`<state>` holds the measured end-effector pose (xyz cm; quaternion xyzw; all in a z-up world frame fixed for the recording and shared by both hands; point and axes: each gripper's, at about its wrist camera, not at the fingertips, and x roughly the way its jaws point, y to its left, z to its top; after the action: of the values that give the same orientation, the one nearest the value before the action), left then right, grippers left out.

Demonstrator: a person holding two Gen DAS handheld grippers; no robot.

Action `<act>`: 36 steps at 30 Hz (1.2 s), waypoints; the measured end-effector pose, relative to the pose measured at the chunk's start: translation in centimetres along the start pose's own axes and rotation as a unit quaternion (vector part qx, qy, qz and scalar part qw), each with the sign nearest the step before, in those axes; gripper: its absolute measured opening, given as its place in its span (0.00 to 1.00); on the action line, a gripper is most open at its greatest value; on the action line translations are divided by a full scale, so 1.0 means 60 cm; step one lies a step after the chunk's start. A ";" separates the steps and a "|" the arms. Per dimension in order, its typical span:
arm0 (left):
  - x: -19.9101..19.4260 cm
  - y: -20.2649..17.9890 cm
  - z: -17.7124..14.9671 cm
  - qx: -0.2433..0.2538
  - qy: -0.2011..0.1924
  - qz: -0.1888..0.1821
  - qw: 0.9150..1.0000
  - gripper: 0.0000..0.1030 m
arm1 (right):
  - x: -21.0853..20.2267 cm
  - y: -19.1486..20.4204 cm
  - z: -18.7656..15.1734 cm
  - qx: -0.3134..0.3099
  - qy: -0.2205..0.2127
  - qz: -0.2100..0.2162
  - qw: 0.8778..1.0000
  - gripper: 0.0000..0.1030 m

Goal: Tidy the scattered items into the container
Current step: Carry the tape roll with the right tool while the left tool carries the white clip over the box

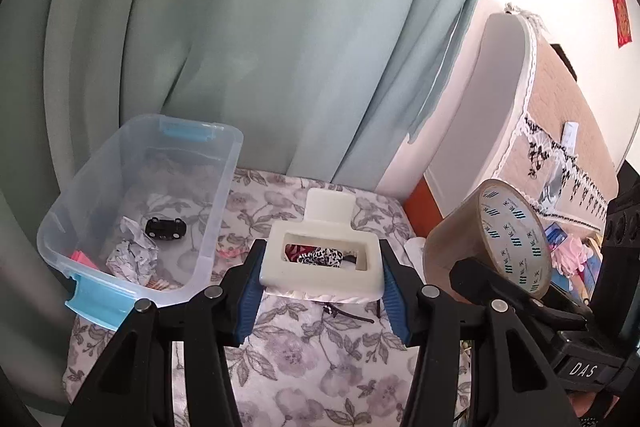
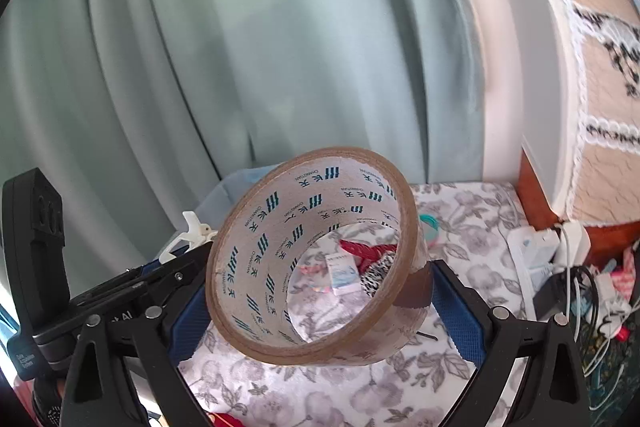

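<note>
Tape first: a wide roll of brown packing tape with a printed cardboard core (image 2: 316,263) sits between the blue-padded jaws of the right gripper (image 2: 316,303), clear of the bedspread. The pads press its outer brown band from left and right, so the jaws stand wide and are closed on the roll. Its open bore is tilted, facing up and toward the camera, and the axis through the hole runs from low and far to high and near. In the left wrist view the same roll (image 1: 486,239) appears at the right, printed rim turned up and to the right.

The left gripper (image 1: 322,287) holds a cream-white chunky plastic clip with a rectangular window (image 1: 322,259). Its blue pads bear on the two short ends, so the jaws are about half spread and closed on it. The clip's long axis runs left to right across the jaws, and its square tab points away from the camera, toward the pale green curtain (image 1: 260,39).

A clear plastic storage box with light blue latches (image 1: 218,187) stands on the grey floral bedspread (image 1: 320,359), to the left of the left gripper and farther off. Inside lie crumpled white paper (image 1: 134,253), a small black toy car (image 1: 166,228) and a pink flat piece (image 1: 82,259).
</note>
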<state>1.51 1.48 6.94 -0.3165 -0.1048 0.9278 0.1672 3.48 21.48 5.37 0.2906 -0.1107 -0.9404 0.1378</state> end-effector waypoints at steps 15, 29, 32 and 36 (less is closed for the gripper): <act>-0.065 0.129 0.018 -0.073 -0.055 0.028 0.995 0.53 | 0.052 0.129 0.027 -0.069 0.022 0.041 0.997 0.97; -0.052 0.278 0.020 -0.150 -0.057 0.068 0.985 0.53 | 0.180 0.209 0.026 -0.111 0.087 0.074 0.987 0.97; -0.044 0.300 0.023 -0.158 -0.055 0.072 0.983 0.53 | 0.196 0.223 0.021 -0.115 0.097 0.077 0.986 0.97; -0.030 0.323 0.026 -0.165 -0.049 0.072 0.982 0.53 | 0.226 0.224 0.017 -0.110 0.109 0.077 0.985 0.97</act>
<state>-2.86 -17.19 3.35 -0.3010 -0.2415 0.9217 0.0396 -5.24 4.65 3.04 0.3651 -0.0130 -0.8960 0.2524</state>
